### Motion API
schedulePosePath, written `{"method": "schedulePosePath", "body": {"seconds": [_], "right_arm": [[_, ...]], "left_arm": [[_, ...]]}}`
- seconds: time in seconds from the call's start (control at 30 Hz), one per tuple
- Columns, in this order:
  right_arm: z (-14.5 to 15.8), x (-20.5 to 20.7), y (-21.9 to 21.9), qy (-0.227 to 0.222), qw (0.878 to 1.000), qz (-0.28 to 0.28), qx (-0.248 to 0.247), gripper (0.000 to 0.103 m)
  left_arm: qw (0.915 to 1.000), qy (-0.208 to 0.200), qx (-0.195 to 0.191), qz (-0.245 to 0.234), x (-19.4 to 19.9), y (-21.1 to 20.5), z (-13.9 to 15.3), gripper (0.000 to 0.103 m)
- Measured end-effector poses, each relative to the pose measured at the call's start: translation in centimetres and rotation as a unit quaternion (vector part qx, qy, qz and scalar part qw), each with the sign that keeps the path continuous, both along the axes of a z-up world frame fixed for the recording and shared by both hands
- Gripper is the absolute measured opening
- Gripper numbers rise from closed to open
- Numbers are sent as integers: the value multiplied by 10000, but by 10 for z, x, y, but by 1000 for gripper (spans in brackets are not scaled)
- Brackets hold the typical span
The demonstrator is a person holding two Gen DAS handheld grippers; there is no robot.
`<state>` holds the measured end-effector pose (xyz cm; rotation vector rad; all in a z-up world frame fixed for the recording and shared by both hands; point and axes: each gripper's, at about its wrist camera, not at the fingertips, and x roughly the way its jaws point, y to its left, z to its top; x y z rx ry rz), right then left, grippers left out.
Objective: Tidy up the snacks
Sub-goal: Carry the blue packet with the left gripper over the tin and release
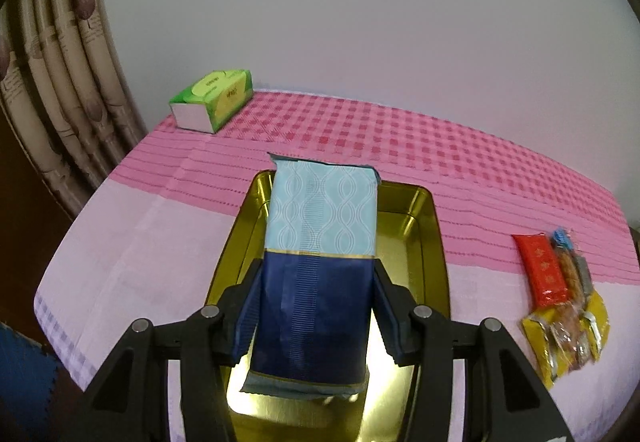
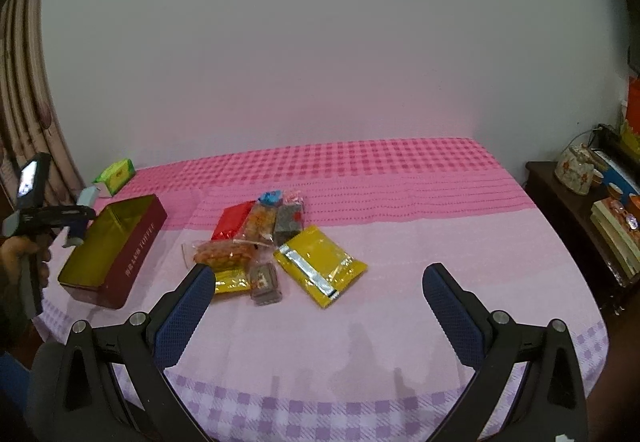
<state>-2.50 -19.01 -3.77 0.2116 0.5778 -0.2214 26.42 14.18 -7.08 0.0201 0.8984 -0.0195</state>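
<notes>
A table covered by a pink checked tablecloth (image 2: 400, 226) carries everything. On it lie a dark red tin with a gold interior (image 2: 116, 254), a green tissue box (image 1: 212, 98) near the far left corner, and a heap of snack packets (image 2: 272, 246): red, yellow, and what look like clear-wrapped ones.

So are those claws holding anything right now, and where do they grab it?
The left claw pinches the blue packet by its dark lower half, above the tin. The right claw holds nothing.
</notes>
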Motion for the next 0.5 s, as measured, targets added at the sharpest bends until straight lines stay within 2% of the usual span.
{"method": "schedulePosePath", "body": {"seconds": [0.13,0.3,0.43,0.5], "right_arm": [[-9,6,-1,-21,9994,167,313,103],[-28,15,2,353,9988,189,295,103],[-40,19,2,589,9977,168,290,103],[-45,20,1,682,9972,140,266,103]], "left_arm": [[9996,238,60,108,20,4,-16,51],[9977,616,222,157,37,4,-39,51],[9968,759,159,214,41,6,-48,51],[9944,1028,147,186,45,5,-56,52]]}}
